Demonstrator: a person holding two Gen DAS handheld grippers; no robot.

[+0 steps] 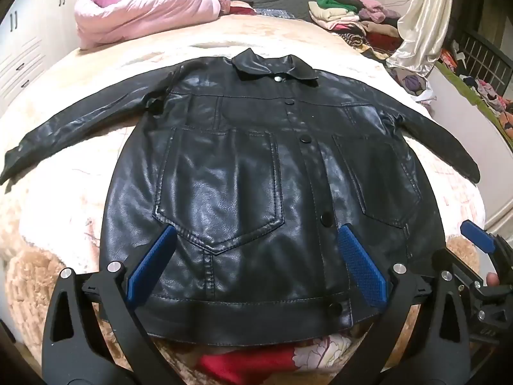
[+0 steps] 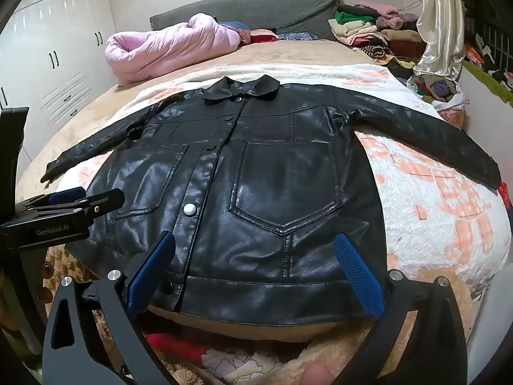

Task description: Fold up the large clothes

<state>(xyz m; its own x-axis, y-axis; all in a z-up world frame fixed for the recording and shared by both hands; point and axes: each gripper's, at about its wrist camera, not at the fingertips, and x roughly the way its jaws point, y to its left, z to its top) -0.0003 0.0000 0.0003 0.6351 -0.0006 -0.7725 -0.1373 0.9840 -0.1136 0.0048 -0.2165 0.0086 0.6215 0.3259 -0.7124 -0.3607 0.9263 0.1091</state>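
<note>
Jacket (image 1: 243, 173) hem near, bed (image 1: 64, 211) bare beside sleeves

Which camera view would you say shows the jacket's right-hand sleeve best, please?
The right wrist view: the sleeve runs unbroken to its cuff. The left wrist view shows it smaller and squeezed toward the frame's edge.

A home bedroom: a wide bed (image 2: 433, 192) under fleecy blankets, white wardrobe doors (image 2: 61, 64) at left, clothes heaped (image 2: 368, 32) at the far right.
</note>
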